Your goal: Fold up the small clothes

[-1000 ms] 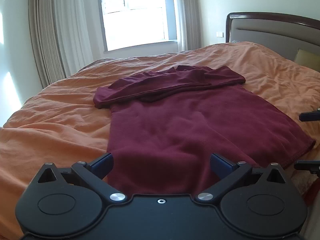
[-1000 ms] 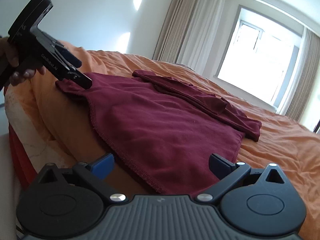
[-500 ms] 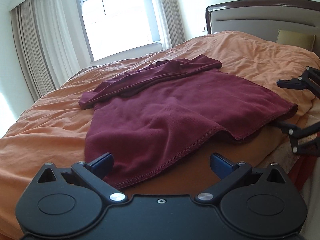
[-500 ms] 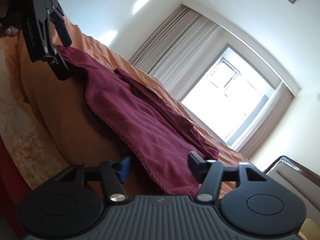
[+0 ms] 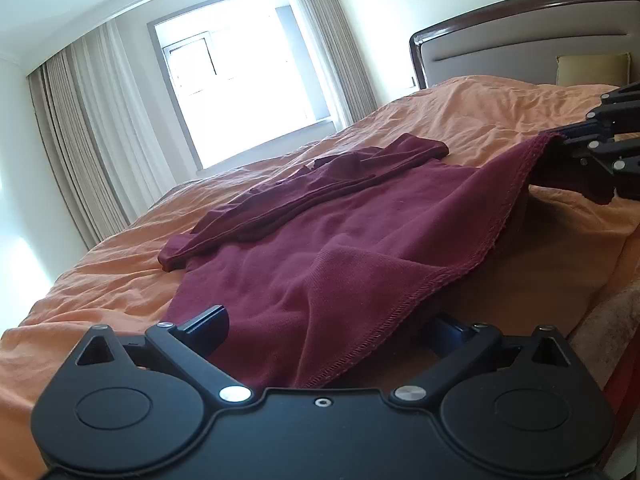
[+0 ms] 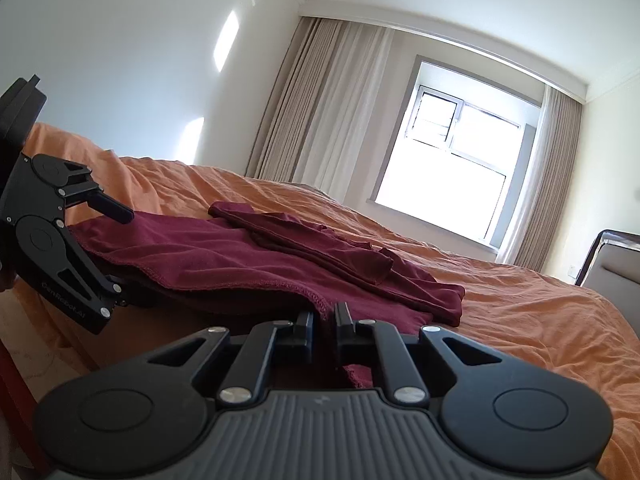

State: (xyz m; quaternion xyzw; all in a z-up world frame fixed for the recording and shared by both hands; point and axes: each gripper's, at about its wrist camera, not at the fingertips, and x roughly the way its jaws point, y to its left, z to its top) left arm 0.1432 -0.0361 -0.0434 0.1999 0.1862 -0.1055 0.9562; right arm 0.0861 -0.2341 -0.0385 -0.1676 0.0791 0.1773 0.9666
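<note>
Pinching down now, my right tool (image 6: 322, 330) has just been closing, and its jaws are nearly together on the hem corner of the shirt (image 6: 224, 256), cloth caught between the pads. In the left view that corner (image 5: 548, 140) rides lifted off the bed (image 5: 472, 120) where the right tool (image 5: 576, 140) grips it. My left tool (image 5: 324, 332) stands wide open, one finger (image 5: 208, 326) over the cloth, the other under the hem at the other corner, pads not pressing. From the right view it (image 6: 116, 248) sits at that corner, jaws spread above and below the edge. Maroon shirt lies spread across the orange bed, sleeves folded over its far end toward the window (image 6: 448, 160). Headboard (image 5: 520, 52) and a pillow (image 5: 592, 70) sit beyond.
</note>
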